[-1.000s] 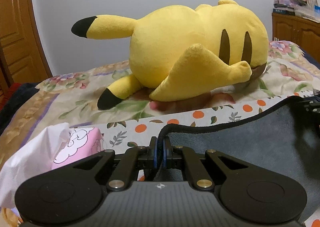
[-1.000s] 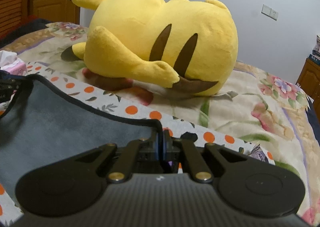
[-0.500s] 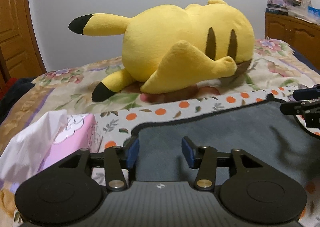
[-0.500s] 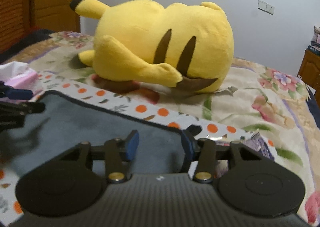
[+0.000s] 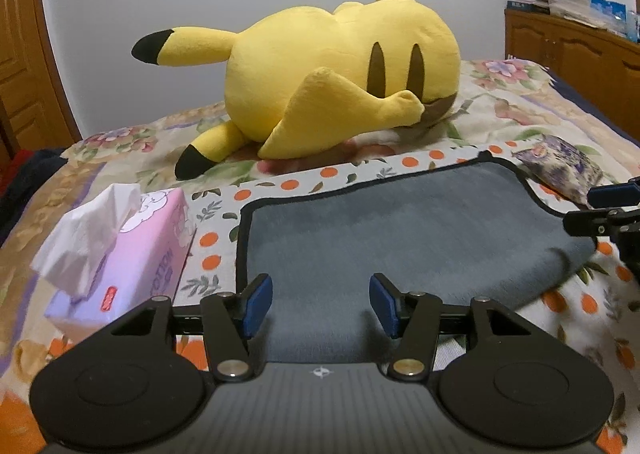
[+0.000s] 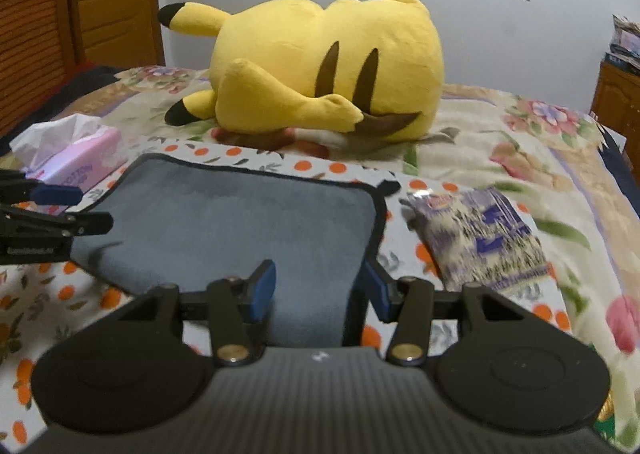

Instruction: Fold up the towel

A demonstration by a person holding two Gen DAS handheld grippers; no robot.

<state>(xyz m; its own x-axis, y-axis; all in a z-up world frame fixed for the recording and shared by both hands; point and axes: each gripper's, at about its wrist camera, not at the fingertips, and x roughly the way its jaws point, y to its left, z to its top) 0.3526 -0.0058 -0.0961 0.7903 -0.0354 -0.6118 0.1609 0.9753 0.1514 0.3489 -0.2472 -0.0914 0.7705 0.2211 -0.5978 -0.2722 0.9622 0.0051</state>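
With both your left claw (image 5: 320, 304) and right claw (image 6: 318, 290) released above the near fold of the dark grey, black-edged towel (image 5: 416, 230) lying doubled on the bed, grip its short end next and fold squarely, aligning edges.

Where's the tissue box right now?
The pink tissue box lies on the orange-dotted cloth, just off the grey towel's left edge; it appears at left in both wrist views.

Bed (image 5: 520, 102) with floral cover

An orange-dotted cloth (image 5: 400, 164) carries the grey towel (image 5: 400, 230), tissue box (image 5: 132, 254) and purple packet (image 6: 480, 238); Pikachu plush (image 5: 340, 70) lies toward the far edge.
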